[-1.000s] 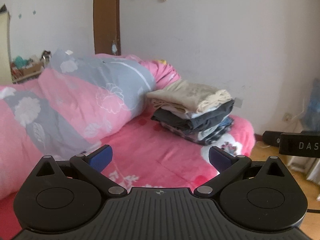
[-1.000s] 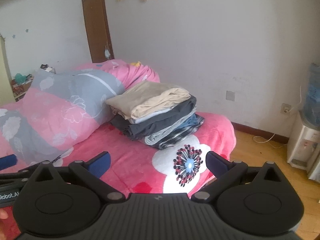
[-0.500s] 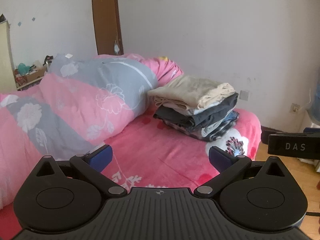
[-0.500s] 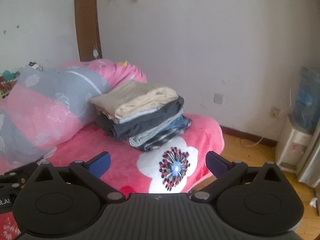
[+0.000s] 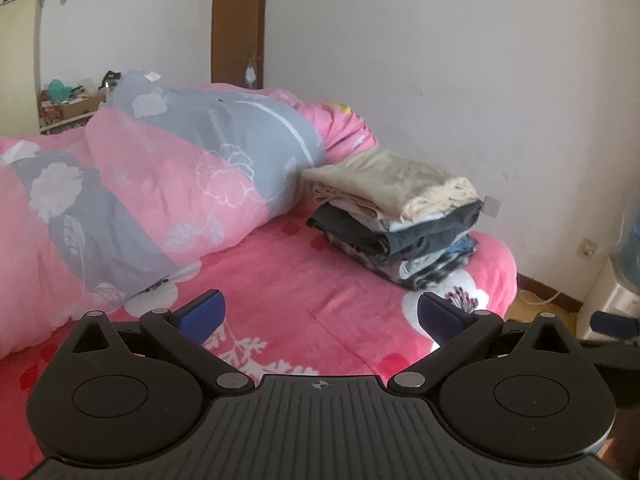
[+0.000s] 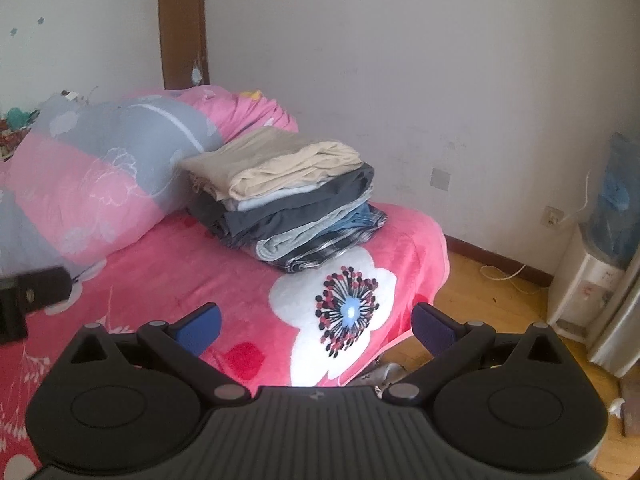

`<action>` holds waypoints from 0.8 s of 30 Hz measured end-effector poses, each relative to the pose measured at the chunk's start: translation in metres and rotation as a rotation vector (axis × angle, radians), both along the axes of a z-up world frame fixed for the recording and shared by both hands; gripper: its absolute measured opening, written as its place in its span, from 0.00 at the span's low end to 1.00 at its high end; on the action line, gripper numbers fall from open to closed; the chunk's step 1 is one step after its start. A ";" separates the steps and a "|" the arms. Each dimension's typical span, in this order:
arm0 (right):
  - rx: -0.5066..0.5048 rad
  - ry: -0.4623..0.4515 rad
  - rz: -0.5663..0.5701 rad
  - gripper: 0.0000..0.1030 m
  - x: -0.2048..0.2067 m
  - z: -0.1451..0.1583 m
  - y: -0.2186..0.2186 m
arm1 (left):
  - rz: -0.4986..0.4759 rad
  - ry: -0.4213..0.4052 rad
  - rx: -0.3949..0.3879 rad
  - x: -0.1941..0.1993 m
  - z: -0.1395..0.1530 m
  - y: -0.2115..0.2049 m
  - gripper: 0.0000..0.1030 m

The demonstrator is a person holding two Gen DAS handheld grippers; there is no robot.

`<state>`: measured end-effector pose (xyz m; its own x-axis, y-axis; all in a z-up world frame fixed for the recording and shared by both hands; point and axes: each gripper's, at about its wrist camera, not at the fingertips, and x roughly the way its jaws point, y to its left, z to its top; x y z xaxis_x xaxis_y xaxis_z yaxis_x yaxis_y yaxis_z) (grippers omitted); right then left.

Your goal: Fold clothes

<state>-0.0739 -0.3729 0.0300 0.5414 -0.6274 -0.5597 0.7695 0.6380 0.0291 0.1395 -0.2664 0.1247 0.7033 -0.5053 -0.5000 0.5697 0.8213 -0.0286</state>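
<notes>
Nearest the cameras, the left tool point(image 5: 320, 316) and the right tool point(image 6: 316, 326) both stand released, blue pads spread wide with nothing between them, hovering above the bed point(image 5: 304, 304) and touching no fabric. Under them lies only the bare pink floral blanket; no loose garment shows within reach in either view.

Farther on, toward the bed's far corner, sits the stack of folded clothes point(image 6: 280, 204): a beige piece on top, then pale blue, dark grey, light grey, denim and a checked piece at the bottom. It rests just beside the rolled pink-and-grey duvet point(image 5: 160, 184), which fills the left side of the bed. Behind these are the white wall and the brown door point(image 5: 239, 20), and a water dispenser point(image 6: 596, 256) stands on the floor to the right.

The folding looks largely finished, or a fresh garment is needed from somewhere out of sight. Any new piece would best be spread flat on the clear blanket, taken at two corners, one tool each, and kept well apart from the stack, whose edges overhang unevenly and could topple if brushed.
</notes>
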 end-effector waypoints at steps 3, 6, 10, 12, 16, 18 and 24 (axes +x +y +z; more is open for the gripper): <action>-0.024 0.003 0.009 1.00 0.003 0.002 0.005 | 0.013 0.005 -0.016 0.002 0.002 0.004 1.00; -0.035 -0.005 0.017 1.00 0.004 0.005 0.008 | 0.030 0.011 -0.033 0.004 0.003 0.008 1.00; -0.038 -0.027 0.018 1.00 0.004 0.011 0.009 | 0.038 0.015 -0.042 0.006 0.004 0.012 1.00; -0.040 -0.035 0.017 1.00 0.004 0.014 0.009 | 0.041 0.013 -0.046 0.006 0.004 0.014 1.00; -0.042 -0.041 0.023 1.00 0.005 0.015 0.011 | 0.043 0.017 -0.048 0.007 0.003 0.016 1.00; -0.042 -0.039 0.033 1.00 0.007 0.016 0.012 | 0.049 0.017 -0.048 0.009 0.003 0.017 1.00; -0.044 -0.024 0.046 1.00 0.016 0.013 0.012 | 0.077 0.022 -0.049 0.018 0.000 0.023 1.00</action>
<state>-0.0583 -0.3609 0.0434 0.5827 -0.6254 -0.5190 0.7390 0.6735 0.0181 0.1574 -0.2438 0.1246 0.7299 -0.4747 -0.4918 0.5041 0.8598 -0.0817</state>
